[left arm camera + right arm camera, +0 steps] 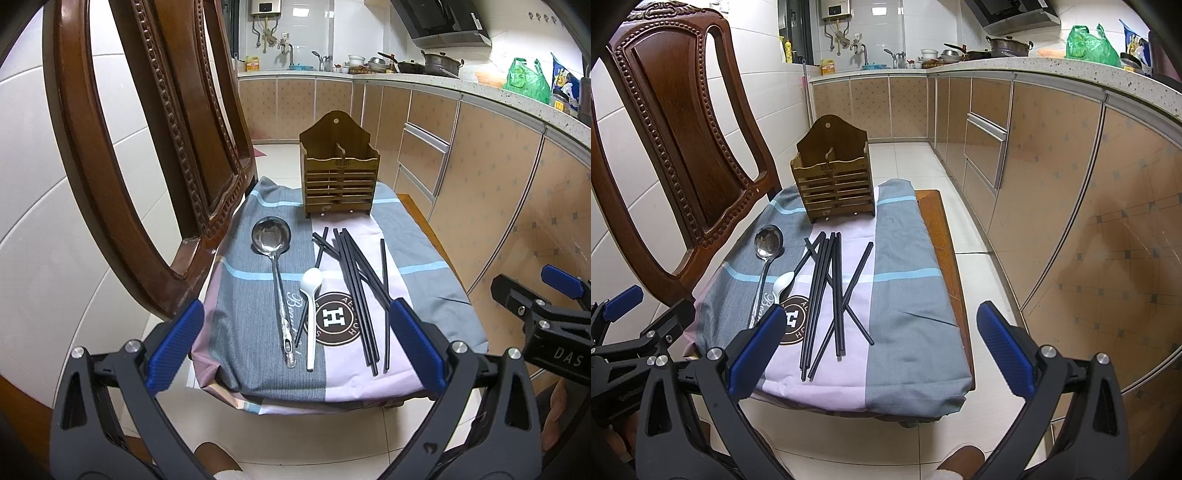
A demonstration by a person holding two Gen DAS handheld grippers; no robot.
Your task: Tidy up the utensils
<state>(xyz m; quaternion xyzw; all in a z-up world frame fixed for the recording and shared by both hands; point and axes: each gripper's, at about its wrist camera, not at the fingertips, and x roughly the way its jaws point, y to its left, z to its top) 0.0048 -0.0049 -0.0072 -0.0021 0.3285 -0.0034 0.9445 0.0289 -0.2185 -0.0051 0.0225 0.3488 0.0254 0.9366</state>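
Observation:
A wooden slatted utensil holder [339, 173] [834, 181] stands upright at the far end of a cloth-covered low table [424, 236] [908, 295]. In front of it lie a steel ladle [275, 266] [767, 258], a white spoon [311, 310] [783, 285] and several black chopsticks [364, 288] [827, 295], loosely crossed. My left gripper [295, 347] is open and empty, above the table's near edge. My right gripper [882, 350] is open and empty, near the same edge; it also shows in the left wrist view [546, 314].
A carved wooden chair [147, 147] [683, 140] stands close on the left of the table. Kitchen cabinets [480, 166] [1034, 166] run along the right, with a tiled floor [923, 158] between. Slippered feet [960, 461] show below.

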